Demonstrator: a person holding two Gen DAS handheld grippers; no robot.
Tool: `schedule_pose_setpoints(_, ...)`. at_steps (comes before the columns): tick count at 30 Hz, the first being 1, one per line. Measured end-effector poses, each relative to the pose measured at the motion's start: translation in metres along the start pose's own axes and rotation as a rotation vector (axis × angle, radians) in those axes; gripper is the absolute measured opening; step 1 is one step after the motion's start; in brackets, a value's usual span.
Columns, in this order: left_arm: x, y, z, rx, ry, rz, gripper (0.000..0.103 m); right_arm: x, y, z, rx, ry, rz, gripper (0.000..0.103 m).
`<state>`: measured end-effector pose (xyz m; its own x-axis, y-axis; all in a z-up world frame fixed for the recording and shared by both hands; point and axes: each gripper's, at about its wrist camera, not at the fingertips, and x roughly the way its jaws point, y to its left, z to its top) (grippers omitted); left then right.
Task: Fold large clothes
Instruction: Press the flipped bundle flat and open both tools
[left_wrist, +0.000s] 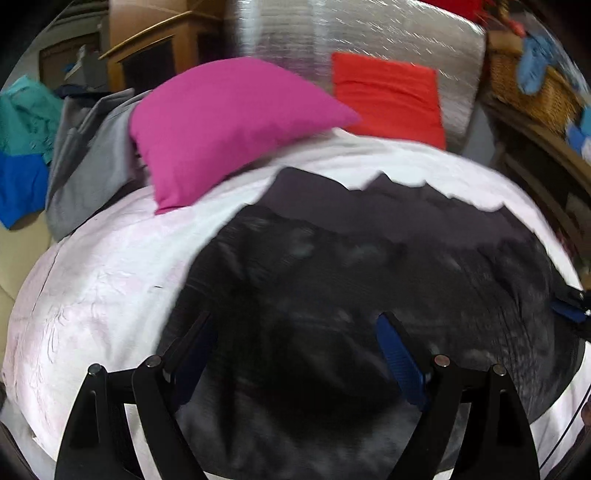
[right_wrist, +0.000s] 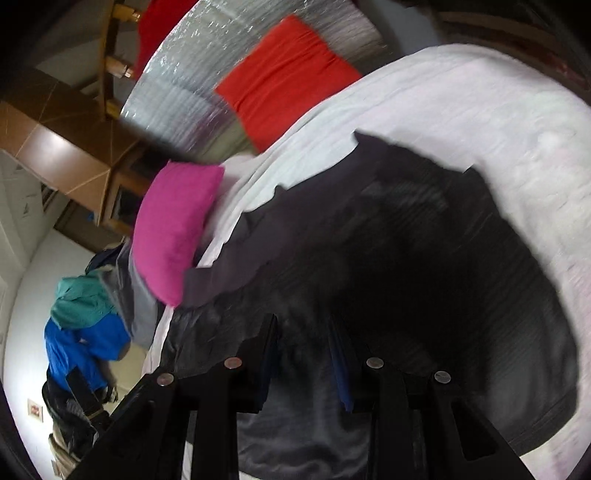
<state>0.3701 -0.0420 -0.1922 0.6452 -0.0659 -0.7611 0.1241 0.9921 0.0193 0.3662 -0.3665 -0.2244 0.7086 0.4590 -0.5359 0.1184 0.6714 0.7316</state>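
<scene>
A bed (left_wrist: 110, 280) covered with a white, lightly wrinkled sheet fills most of both views, and a silvery quilted panel (left_wrist: 369, 44) stands at its far end. The task's thing, a large dark garment (left_wrist: 351, 266), lies spread over the middle of the bed, its far edge jagged against the white sheet; it is blurred, so its exact kind cannot be told. In the right wrist view the same dark garment (right_wrist: 424, 258) covers the near and middle part of the sheet, with a greyer fold of it reaching toward the pillows. A pink pillow (left_wrist: 221, 122) lies on the far left part of the bed, partly over a grey cloth (left_wrist: 88, 166), and an orange-red pillow (left_wrist: 388, 92) leans against the silvery panel just beside it. Off the bed's left side sits a heap of teal and blue clothes (left_wrist: 26, 147). Wooden furniture (left_wrist: 155, 48) stands behind, and a wicker basket (left_wrist: 528, 85) holding blue cloth is at the far right. The left tool (left_wrist: 295, 321) hangs over the near part of the dark garment with its fingers spread wide and nothing between them. The right tool (right_wrist: 303, 325) has its fingers much closer together above the garment's near edge; whether they pinch the dark cloth cannot be told through the blur and darkness.
</scene>
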Motion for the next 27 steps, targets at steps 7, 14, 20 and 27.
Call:
schedule_pose_setpoints(7,0.02,-0.024,-0.008,0.069,0.083,0.053,0.088,0.003,0.008,-0.016,-0.022,0.021,-0.068,0.032)
schedule_pose_setpoints(14,-0.002,-0.043,-0.011,0.08,0.002,-0.041,0.088,0.012,0.046,-0.025,-0.137,0.003,-0.001,0.032)
schedule_pose_setpoints(20,0.013,-0.061,-0.02,0.161,0.069,0.01,0.088,0.03,0.039,-0.031,-0.097,0.108,-0.076,0.031)
schedule_pose_setpoints(27,-0.022,-0.044,-0.038,0.124,0.046,-0.028,0.088,-0.032,0.027,-0.052,-0.137,0.054,-0.055,0.032)
